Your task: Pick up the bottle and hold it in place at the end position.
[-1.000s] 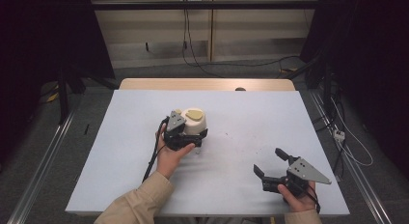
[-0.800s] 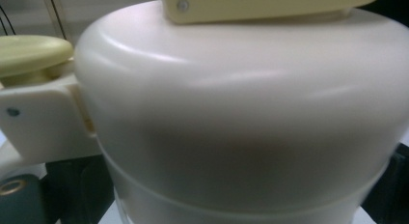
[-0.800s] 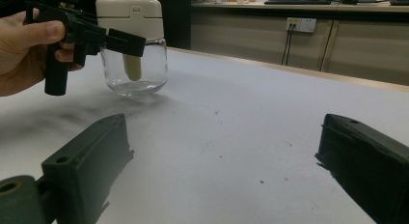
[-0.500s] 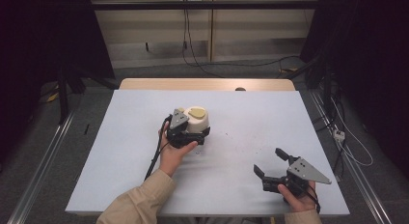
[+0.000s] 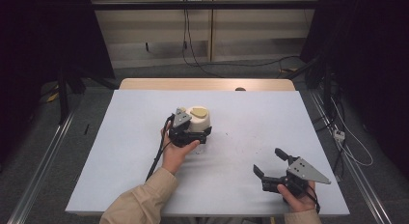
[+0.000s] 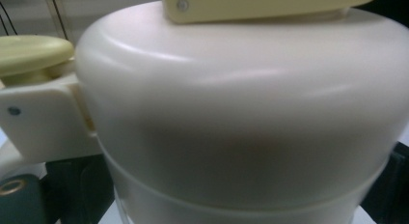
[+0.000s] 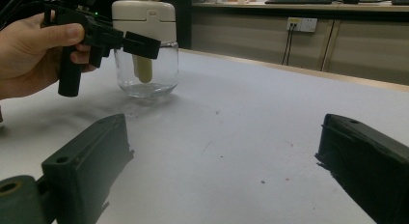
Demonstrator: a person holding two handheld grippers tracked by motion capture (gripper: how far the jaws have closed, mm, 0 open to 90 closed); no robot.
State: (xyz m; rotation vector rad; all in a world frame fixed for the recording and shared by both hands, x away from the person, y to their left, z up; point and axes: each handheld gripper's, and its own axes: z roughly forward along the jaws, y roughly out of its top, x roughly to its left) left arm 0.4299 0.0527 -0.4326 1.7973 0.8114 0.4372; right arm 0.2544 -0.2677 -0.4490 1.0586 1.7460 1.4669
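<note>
The jar (image 5: 198,122), a clear glass container with a cream lid (image 6: 241,103) and a pale yellow handle on top, stands upright near the middle of the white table (image 5: 120,151), a little toward the person's left. The left gripper (image 5: 195,134) is at the jar with one black jaw on each side of it, just under the lid, but it is not possible to tell if the jaws really press the glass. The right gripper (image 5: 270,163) rests well apart, near the front right edge of the table, with its jaws spread wide and nothing between them.
</note>
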